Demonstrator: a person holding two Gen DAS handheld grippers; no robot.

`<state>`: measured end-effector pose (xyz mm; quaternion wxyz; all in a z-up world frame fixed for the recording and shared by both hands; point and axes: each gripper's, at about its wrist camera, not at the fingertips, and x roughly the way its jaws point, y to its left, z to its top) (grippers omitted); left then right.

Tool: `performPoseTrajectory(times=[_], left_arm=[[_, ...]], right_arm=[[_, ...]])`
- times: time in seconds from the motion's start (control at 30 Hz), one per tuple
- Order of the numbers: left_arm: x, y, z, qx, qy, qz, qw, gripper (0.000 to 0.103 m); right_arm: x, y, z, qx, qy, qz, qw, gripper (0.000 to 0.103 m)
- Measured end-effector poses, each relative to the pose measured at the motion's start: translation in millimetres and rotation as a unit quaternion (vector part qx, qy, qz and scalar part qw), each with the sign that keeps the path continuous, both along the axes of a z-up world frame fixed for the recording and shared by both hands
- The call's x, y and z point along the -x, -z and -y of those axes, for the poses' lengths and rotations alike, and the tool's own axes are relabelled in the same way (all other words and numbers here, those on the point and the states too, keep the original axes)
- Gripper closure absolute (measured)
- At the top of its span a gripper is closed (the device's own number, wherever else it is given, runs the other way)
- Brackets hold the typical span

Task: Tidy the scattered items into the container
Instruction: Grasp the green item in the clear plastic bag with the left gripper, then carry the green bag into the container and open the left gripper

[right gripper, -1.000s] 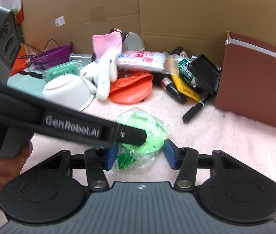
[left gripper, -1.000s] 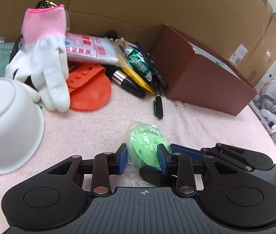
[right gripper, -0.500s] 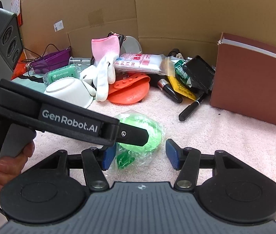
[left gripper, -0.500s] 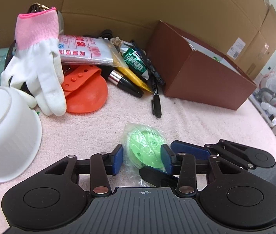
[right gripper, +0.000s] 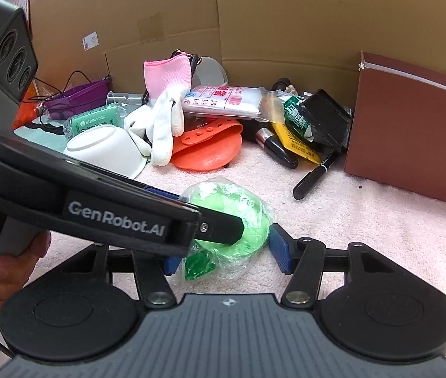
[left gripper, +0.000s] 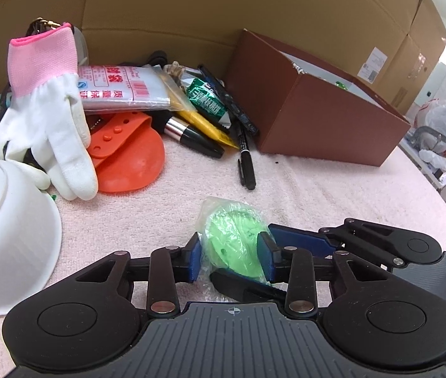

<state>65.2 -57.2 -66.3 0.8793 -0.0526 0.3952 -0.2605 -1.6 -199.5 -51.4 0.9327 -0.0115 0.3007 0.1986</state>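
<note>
A green disc in crinkly clear wrap point(left gripper: 232, 242) lies on the pink towel point(left gripper: 333, 195), close in front of both grippers. My left gripper point(left gripper: 229, 260) has its blue pads against both sides of the disc, and its jaws are closing. From the right, my right gripper point(right gripper: 226, 258) straddles the same green disc point(right gripper: 238, 220); its jaws stand apart with slack at the left pad. One left finger point(right gripper: 223, 230) crosses in front of the disc there. The brown box point(left gripper: 317, 119) stands open-topped at the back right.
A tipped white bowl point(left gripper: 5, 236) sits at the left. Behind it are a pink-cuffed white glove point(left gripper: 49, 119), an orange silicone piece point(left gripper: 128, 163), a printed bag point(left gripper: 122, 88) and black markers point(left gripper: 246, 163). Cardboard walls point(left gripper: 191, 6) close the back. A purple basket point(right gripper: 78, 97) is far left.
The left pads have drawn in onto the wrapped green disc. The right jaws stand wider than a second ago. Both hands have barely shifted.
</note>
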Motion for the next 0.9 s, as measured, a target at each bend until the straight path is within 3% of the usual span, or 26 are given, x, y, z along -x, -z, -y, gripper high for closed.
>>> performPoseTrajectory(times=[0.07, 0.33, 0.9], left_arm=[[2, -1, 1, 0.008, 0.005, -0.004, 0.9999, 0.062], [12, -20, 15, 0.019, 0.02, 0.016, 0.9995, 0.062], [-7, -108, 115, 0.033, 0.102, 0.106, 0.9885, 0.058]], right_arm=[[2, -2, 3, -0.007, 0.001, -0.002, 1.0, 0.041], [14, -18, 18, -0.021, 0.008, 0.012, 1.0, 0.041], [20, -92, 97, -0.021, 0.077, 0.124, 0.989, 0.041]])
